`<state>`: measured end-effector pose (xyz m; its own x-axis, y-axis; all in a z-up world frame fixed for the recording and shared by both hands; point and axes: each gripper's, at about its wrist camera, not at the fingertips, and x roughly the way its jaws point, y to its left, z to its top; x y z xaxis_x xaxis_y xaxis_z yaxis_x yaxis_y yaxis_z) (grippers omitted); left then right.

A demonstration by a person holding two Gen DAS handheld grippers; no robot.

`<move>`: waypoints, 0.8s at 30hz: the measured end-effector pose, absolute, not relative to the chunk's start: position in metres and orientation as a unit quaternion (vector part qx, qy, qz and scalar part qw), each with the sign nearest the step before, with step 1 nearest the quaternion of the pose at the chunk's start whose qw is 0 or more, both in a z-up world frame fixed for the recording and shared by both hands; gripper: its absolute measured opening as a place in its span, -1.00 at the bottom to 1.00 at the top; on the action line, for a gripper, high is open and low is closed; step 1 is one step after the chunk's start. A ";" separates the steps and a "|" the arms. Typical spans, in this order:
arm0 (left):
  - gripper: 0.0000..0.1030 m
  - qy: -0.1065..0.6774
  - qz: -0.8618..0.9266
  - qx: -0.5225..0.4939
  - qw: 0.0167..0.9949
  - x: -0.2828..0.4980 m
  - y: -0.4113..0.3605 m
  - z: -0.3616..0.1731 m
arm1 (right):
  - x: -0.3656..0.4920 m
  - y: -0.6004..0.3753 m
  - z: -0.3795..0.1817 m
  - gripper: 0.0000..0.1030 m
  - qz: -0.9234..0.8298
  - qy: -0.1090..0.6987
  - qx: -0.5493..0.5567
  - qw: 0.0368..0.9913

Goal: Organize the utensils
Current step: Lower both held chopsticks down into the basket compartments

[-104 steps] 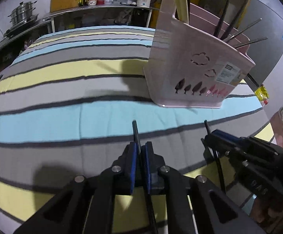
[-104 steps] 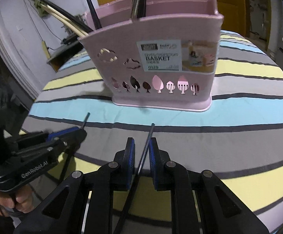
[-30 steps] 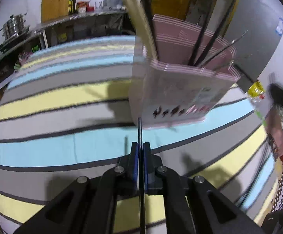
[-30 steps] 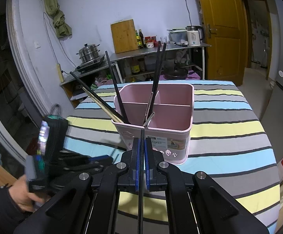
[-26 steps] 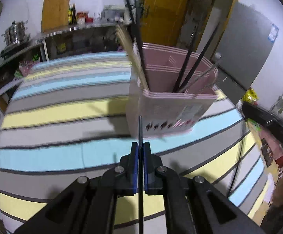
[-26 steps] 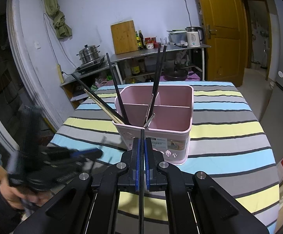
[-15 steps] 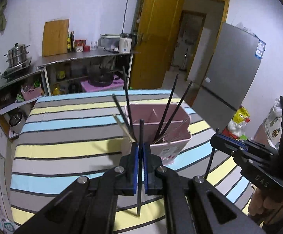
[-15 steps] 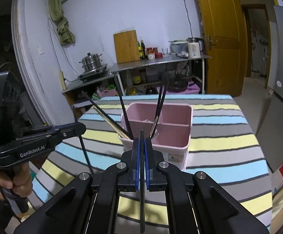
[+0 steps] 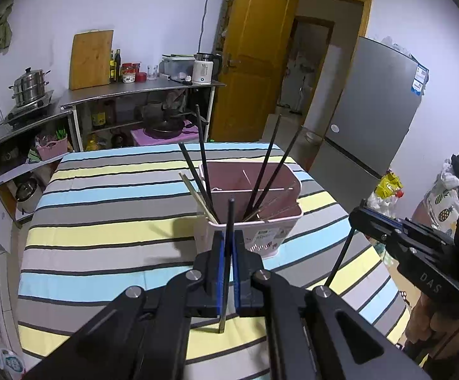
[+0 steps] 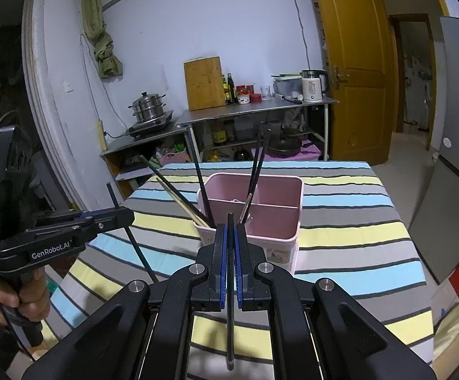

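I held one black chopstick (image 9: 228, 247) clamped in the left gripper (image 9: 226, 253) and another chopstick (image 10: 230, 272) clamped in the right gripper (image 10: 230, 253), both above the table's near edge. The pink basket (image 10: 280, 221) stood mid-table (image 10: 356, 221). I judged each stick needed tipping point-down over a compartment before release.

Your left wrist camera looks forward and down past its gripper (image 9: 226, 250) at the pink basket (image 9: 288, 186) just ahead; your right wrist camera does likewise. Both share basket (image 10: 288, 209), striped table (image 9: 103, 209) and back shelf (image 10: 254, 107).
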<state>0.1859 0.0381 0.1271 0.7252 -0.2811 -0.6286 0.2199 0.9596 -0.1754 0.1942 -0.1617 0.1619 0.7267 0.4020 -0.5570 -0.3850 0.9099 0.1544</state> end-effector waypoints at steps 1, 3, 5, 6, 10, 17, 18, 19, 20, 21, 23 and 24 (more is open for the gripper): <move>-0.90 0.347 -0.135 -0.043 0.927 0.184 0.038 0.127 | 0.192 -0.163 0.163 -0.92 0.211 0.303 0.012 0.929; -0.90 0.351 -0.135 -0.043 0.926 0.182 0.039 0.129 | 0.189 -0.166 0.164 -0.92 0.210 0.304 0.010 0.929; -0.90 0.355 -0.135 -0.042 0.924 0.181 0.040 0.130 | 0.185 -0.168 0.166 -0.92 0.209 0.304 0.010 0.930; -0.90 0.357 -0.135 -0.042 0.923 0.180 0.039 0.131 | 0.184 -0.169 0.166 -0.92 0.209 0.303 0.009 0.930; -0.90 0.360 -0.135 -0.045 0.922 0.180 0.040 0.135 | 0.180 -0.171 0.171 -0.92 0.206 0.291 0.013 0.934; -0.90 0.350 -0.139 -0.053 0.925 0.183 0.040 0.151 | 0.180 -0.175 0.187 -0.92 0.207 0.263 0.029 0.942; -0.90 0.349 -0.140 -0.054 0.925 0.184 0.041 0.154 | 0.181 -0.175 0.191 -0.92 0.207 0.257 0.033 0.943; -0.90 0.347 -0.141 -0.057 0.926 0.186 0.041 0.157 | 0.182 -0.177 0.195 -0.92 0.206 0.251 0.036 0.945; -0.90 0.345 -0.142 -0.060 0.926 0.188 0.043 0.160 | 0.184 -0.178 0.199 -0.93 0.205 0.245 0.040 0.947; -0.90 0.342 -0.143 -0.064 0.927 0.190 0.044 0.165 | 0.186 -0.179 0.205 -0.93 0.204 0.237 0.046 0.949; -0.90 0.335 -0.144 -0.069 0.929 0.193 0.046 0.174 | 0.188 -0.182 0.214 -0.92 0.204 0.226 0.058 0.951; -0.90 0.330 -0.145 -0.071 0.930 0.195 0.046 0.179 | 0.190 -0.183 0.219 -0.92 0.204 0.219 0.063 0.952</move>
<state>0.1945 0.0464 0.1794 0.7402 -0.3158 -0.5936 0.2226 0.9482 -0.2268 0.1899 -0.1829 0.2195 0.8212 0.4152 -0.3915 -0.3600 0.9092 0.2090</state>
